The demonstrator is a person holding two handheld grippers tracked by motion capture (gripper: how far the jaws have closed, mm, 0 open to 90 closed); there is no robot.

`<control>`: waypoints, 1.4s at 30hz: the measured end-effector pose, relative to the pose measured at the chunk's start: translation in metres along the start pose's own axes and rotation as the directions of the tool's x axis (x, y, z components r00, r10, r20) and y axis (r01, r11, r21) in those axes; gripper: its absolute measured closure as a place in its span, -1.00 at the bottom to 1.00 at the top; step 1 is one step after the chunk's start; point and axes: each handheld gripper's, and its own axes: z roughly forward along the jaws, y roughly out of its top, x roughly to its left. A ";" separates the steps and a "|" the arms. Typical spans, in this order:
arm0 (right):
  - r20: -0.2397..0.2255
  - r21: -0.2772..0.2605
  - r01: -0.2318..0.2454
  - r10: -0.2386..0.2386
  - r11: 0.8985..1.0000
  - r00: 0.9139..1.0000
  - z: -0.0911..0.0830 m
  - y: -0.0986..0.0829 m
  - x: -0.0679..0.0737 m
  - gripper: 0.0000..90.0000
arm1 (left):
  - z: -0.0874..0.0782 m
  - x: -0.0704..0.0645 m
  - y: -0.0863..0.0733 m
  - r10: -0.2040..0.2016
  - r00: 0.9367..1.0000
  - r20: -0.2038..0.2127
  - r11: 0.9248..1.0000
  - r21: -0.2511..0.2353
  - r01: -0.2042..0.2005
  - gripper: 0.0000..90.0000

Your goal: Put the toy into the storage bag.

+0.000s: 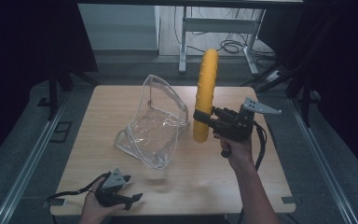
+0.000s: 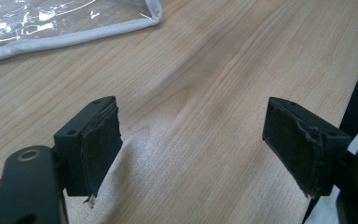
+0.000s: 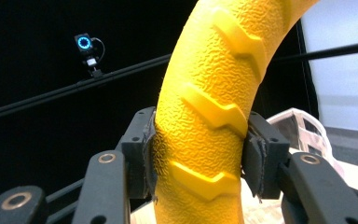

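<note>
Left tool (image 1: 129,189) low at the counter's (image 1: 242,177) near-left edge, jaws spread, nothing between them. Clear pouch (image 1: 154,122) mid-counter, apparently open upward. Right tool (image 1: 204,118) clamped on a yellow ridged tube (image 1: 205,93) near its lower end; tube raised above the counter, long axis near vertical, top leaning slightly away.

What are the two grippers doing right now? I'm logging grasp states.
Left gripper: open, holding nothing, low over the table.
Right gripper: closed on the yellow ridged tube, held upright beside the clear pouch.
</note>
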 end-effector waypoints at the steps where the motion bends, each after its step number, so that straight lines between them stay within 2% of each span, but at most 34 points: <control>1: -0.001 -0.004 0.004 -0.004 1.000 1.000 0.001 0.001 0.002 0.15 | 0.000 0.000 0.000 0.000 1.000 0.000 1.000 0.000 0.000 -0.57; 24: -0.063 -0.097 0.056 -0.062 0.994 0.996 0.022 0.028 0.031 0.15 | -0.001 0.000 0.000 0.001 1.000 0.002 1.000 0.005 -0.001 -0.58; 42: -0.110 -0.113 0.076 -0.088 0.991 0.990 0.042 0.039 0.046 0.15 | -0.001 0.000 0.000 -0.003 1.000 0.007 1.000 -0.003 0.003 -0.57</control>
